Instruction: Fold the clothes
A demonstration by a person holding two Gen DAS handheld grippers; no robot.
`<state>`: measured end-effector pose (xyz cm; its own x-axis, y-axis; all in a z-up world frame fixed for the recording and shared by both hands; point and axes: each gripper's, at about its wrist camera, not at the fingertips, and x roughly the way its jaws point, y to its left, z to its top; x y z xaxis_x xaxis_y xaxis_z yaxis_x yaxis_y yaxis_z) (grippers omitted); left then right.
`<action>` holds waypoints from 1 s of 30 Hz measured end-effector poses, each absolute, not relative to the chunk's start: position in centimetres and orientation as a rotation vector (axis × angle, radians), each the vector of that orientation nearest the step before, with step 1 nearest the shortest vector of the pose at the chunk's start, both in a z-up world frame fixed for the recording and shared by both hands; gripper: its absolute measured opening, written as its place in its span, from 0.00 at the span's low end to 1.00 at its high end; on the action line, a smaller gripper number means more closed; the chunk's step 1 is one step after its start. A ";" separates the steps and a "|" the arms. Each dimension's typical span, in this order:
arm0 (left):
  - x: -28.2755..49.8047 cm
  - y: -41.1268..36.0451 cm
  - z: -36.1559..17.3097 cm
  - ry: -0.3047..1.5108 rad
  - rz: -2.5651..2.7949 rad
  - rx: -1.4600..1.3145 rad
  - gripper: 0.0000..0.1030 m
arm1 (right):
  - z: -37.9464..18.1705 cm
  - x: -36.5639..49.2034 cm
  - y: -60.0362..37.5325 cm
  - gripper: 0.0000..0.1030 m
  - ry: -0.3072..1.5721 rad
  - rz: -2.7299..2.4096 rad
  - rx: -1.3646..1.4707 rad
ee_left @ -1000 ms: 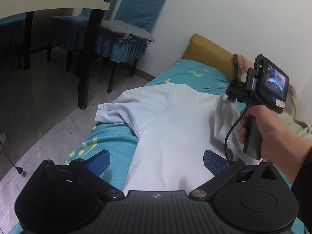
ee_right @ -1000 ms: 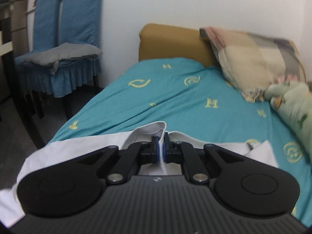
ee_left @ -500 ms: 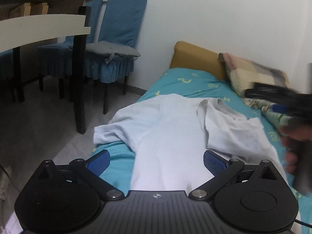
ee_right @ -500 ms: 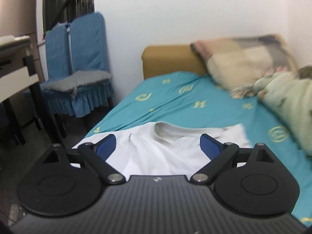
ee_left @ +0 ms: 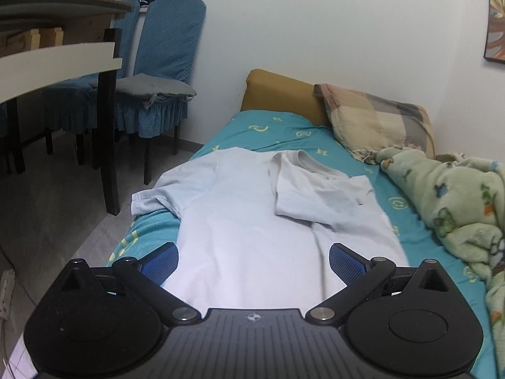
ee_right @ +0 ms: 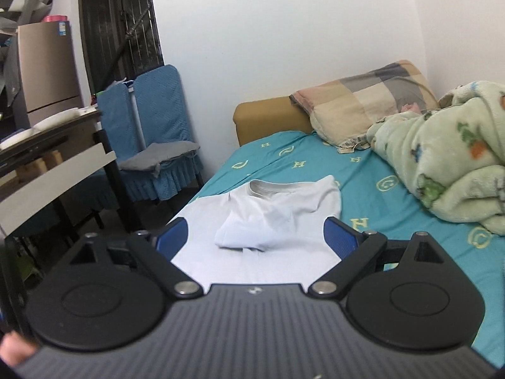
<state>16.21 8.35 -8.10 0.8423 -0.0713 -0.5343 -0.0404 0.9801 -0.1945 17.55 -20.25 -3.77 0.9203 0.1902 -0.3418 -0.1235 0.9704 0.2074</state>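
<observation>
A white T-shirt [ee_left: 246,221] lies flat on the teal bed sheet [ee_left: 274,126], collar toward the headboard. Its right sleeve and shoulder [ee_left: 318,195] are folded inward over the chest; the left sleeve [ee_left: 164,194] still spreads toward the bed's left edge. My left gripper [ee_left: 252,260] hovers over the shirt's lower part, open, with nothing between its blue pads. From the right wrist view the same shirt [ee_right: 268,218] lies ahead and my right gripper [ee_right: 255,238] stands wide open above its near part, holding nothing.
A checked pillow [ee_left: 375,123] and a green fleece blanket [ee_left: 448,208] fill the bed's right side. The tan headboard [ee_left: 277,94] meets the white wall. Blue-covered chairs [ee_left: 157,72] and a dark-legged table [ee_left: 107,126] stand on the floor to the left.
The right gripper let go of the shirt's collar area after folding the right shoulder inward, opened wide and drew back. The left gripper rose and drew back, staying open.
</observation>
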 end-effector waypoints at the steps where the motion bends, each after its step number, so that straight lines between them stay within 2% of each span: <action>1: 15.6 8.0 -7.6 0.567 -0.014 -0.204 1.00 | -3.8 17.0 -20.6 0.92 0.359 0.159 0.177; 6: 14.2 5.8 -5.5 0.562 -0.001 -0.212 1.00 | -4.4 16.0 -22.4 0.91 0.320 0.137 0.154; 12: 15.8 5.0 -2.4 0.567 0.114 -0.307 1.00 | -6.1 16.6 -26.6 0.91 0.377 0.161 0.319; 19: 19.5 7.2 1.3 0.554 0.223 -0.554 1.00 | -7.3 19.1 -28.1 0.91 0.433 0.100 0.464; 22: 20.2 9.7 0.1 0.569 0.239 -0.619 1.00 | -7.6 18.7 -27.2 0.91 0.450 0.114 0.405; 25: 20.6 13.5 -2.8 0.587 0.213 -0.757 0.96 | -7.5 17.8 -26.7 0.91 0.440 0.119 0.381; 30: 21.6 18.9 -8.2 0.577 0.177 -0.914 0.96 | -8.2 17.2 -26.0 0.91 0.436 0.106 0.324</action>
<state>21.62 18.93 -8.17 0.8353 -0.0950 -0.5415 -0.3818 0.6085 -0.6957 17.17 -26.03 -8.19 0.9020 0.1698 -0.3970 -0.0324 0.9435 0.3299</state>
